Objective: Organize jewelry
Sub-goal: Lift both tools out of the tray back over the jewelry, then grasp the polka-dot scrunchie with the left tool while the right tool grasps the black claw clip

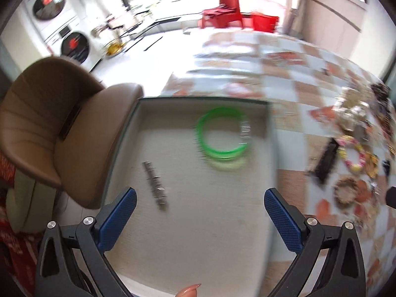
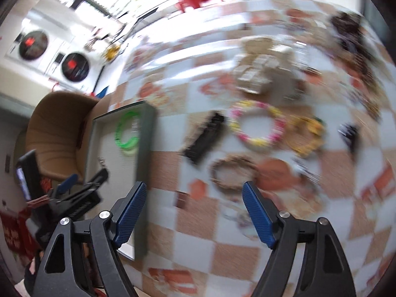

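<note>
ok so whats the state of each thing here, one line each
left claw: open, empty, over the tray
right claw: open, empty, over the checkered cloth
grey shallow tray: open-topped, holds two pieces
green plastic bangle: lying flat in the tray
silver metal link bracelet: stretched out straight in the tray
pink and yellow beaded bracelet: flat on the cloth, outside the tray
brown beaded bracelet: flat on the cloth, outside the tray
</note>
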Demonstrator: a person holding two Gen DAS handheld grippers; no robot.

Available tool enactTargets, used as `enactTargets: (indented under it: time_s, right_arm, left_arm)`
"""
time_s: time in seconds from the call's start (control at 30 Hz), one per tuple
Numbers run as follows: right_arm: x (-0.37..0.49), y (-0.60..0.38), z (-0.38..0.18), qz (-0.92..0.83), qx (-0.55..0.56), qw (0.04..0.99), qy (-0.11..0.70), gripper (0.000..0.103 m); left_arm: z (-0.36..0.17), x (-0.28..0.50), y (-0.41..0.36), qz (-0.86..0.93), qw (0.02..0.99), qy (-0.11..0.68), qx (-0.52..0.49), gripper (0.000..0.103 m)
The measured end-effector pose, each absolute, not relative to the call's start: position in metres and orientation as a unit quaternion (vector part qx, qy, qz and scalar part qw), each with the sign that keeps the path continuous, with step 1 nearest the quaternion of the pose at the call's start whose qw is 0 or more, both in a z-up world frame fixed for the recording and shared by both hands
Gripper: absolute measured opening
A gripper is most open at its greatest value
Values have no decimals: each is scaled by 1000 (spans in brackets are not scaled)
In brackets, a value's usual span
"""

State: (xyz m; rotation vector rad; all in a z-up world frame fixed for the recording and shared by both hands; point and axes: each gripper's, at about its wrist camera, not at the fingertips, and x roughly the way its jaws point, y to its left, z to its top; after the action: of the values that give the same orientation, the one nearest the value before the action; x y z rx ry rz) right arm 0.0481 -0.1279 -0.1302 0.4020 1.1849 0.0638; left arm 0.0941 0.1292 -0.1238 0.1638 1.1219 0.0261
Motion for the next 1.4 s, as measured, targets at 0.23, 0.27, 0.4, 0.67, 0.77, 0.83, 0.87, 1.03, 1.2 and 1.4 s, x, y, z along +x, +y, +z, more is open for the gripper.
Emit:
enactTargets:
  time_s: [0.23, 0.27, 0.4, 0.67, 0.77, 0.83, 0.87, 1.03, 1.2, 1.4]
  right_arm:
    - [13, -194, -129, -41, 220, 812, 539, 85]
    - [9, -202, -129, -45, 222, 812, 538, 85]
    - [0, -228, -128, -58, 224, 815, 531, 86]
    - [2, -259, -131, -62, 234, 815, 526, 86]
    - [6, -266, -134, -66, 229, 814, 530, 86]
    - [8, -269, -137, -69, 222, 814, 532, 86]
    - [9, -271, -139, -71, 220, 816, 530, 86]
    - [15, -282, -149, -72, 219, 807, 544, 86]
    - [26, -291, -161, -64, 217, 786, 576, 86]
    - [39, -292, -165, -64, 188, 788, 583, 86]
  left_arm:
    - [-114, 86, 73, -56, 840, 534, 76, 103]
    - [-115, 83, 66, -62, 839, 536, 76, 103]
    - [-118, 79, 35, -86, 832, 542, 83, 103]
    - [-124, 83, 1, -100, 825, 549, 88, 103]
    - [-128, 89, -9, -104, 823, 551, 88, 103]
    - [-131, 93, -15, -103, 823, 551, 92, 103]
    - [-132, 94, -17, -102, 823, 551, 93, 103]
    - [-140, 107, -29, -103, 821, 555, 90, 103]
    - [-145, 123, -46, -111, 822, 551, 90, 103]
    - [-152, 149, -64, -126, 823, 549, 78, 103]
